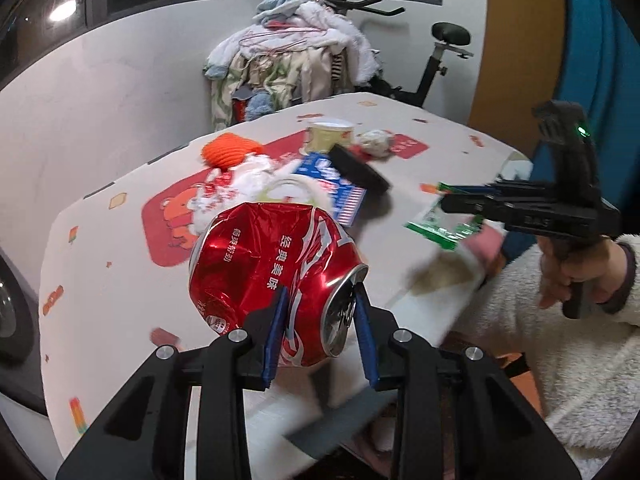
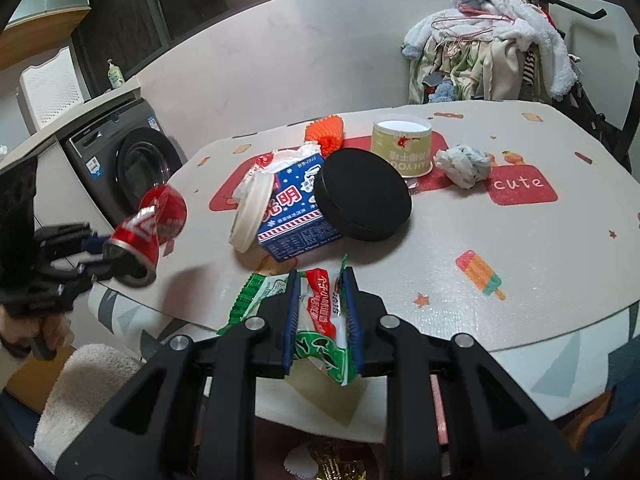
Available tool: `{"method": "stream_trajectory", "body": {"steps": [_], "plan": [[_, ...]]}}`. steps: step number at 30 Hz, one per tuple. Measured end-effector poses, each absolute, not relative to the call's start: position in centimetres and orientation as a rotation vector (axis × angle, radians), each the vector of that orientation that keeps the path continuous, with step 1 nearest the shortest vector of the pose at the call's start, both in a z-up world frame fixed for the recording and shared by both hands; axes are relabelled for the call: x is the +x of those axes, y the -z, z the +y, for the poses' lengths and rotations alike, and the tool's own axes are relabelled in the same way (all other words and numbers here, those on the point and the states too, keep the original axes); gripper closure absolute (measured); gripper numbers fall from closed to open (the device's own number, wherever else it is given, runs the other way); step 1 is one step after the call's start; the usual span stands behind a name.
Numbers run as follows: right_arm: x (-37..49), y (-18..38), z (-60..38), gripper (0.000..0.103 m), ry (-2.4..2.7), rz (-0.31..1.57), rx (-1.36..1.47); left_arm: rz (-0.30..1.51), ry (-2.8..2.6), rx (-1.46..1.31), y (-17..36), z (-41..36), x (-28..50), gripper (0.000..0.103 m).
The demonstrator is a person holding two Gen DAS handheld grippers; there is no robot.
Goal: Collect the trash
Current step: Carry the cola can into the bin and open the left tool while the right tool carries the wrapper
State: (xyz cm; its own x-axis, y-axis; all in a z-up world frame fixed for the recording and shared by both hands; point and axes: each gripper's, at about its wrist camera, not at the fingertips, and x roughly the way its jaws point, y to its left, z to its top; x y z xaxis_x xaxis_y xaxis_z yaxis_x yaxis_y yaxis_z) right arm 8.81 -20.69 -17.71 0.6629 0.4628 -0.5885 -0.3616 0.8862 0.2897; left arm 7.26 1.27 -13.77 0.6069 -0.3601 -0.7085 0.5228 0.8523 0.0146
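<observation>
My left gripper [image 1: 320,300] is shut on a crushed red cola can [image 1: 272,272], held above the table's near edge; the can also shows in the right wrist view [image 2: 148,232]. My right gripper [image 2: 322,284] is shut on a green and red snack wrapper [image 2: 324,320], held over the table's front edge; the wrapper also shows in the left wrist view [image 1: 444,224]. On the table [image 2: 520,240] lie a blue milk carton [image 2: 296,212], a white lid [image 2: 252,208], a black round lid [image 2: 362,196], a paper cup [image 2: 402,144], a crumpled paper ball [image 2: 464,164] and an orange foam net [image 2: 324,132].
A washing machine [image 2: 120,164] stands left of the table. A chair piled with clothes [image 2: 492,48] and an exercise bike [image 1: 436,60] stand behind it. Some trash [image 2: 332,460] shows below the table's front edge.
</observation>
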Motion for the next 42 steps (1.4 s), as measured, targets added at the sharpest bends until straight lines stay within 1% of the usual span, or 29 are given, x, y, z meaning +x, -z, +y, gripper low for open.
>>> {"method": "stream_trajectory", "body": {"steps": [7,10,15,22,26,32,35,36,37,42], "plan": [[5.6,16.2,-22.0,0.079,-0.463,0.669,0.145,0.809,0.615,0.247,15.2,-2.5,1.6,0.071],[4.4,16.0,-22.8,0.079,-0.454,0.664,0.147,0.853,0.66,0.261,16.7,-4.2,-0.2,0.071],[2.9,15.8,-24.4,0.079,-0.431,0.652,0.158,0.967,0.728,0.311,20.7,-6.9,-1.9,0.071],[2.7,16.9,-25.4,0.079,-0.42,0.679,0.177,1.107,0.802,0.349,25.7,-9.4,-2.3,0.072],[3.1,17.7,-25.2,0.079,-0.425,0.696,0.173,1.248,0.802,0.311,29.0,-9.8,-0.7,0.072],[3.4,19.3,-25.0,0.079,-0.426,0.732,0.18,1.414,0.779,0.342,33.9,-10.2,0.1,0.071],[3.5,19.8,-25.1,0.079,-0.426,0.744,0.179,1.446,0.772,0.358,34.8,-10.4,0.0,0.07],[3.5,19.9,-25.1,0.079,-0.426,0.749,0.18,1.447,0.771,0.356,34.9,-10.4,0.1,0.064],[3.6,20.2,-25.2,0.079,-0.426,0.758,0.183,1.435,0.768,0.35,34.7,-10.3,0.2,0.054],[3.4,21.3,-24.9,0.079,-0.435,0.793,0.174,1.301,0.729,0.282,31.1,-9.0,0.5,0.041]]}}
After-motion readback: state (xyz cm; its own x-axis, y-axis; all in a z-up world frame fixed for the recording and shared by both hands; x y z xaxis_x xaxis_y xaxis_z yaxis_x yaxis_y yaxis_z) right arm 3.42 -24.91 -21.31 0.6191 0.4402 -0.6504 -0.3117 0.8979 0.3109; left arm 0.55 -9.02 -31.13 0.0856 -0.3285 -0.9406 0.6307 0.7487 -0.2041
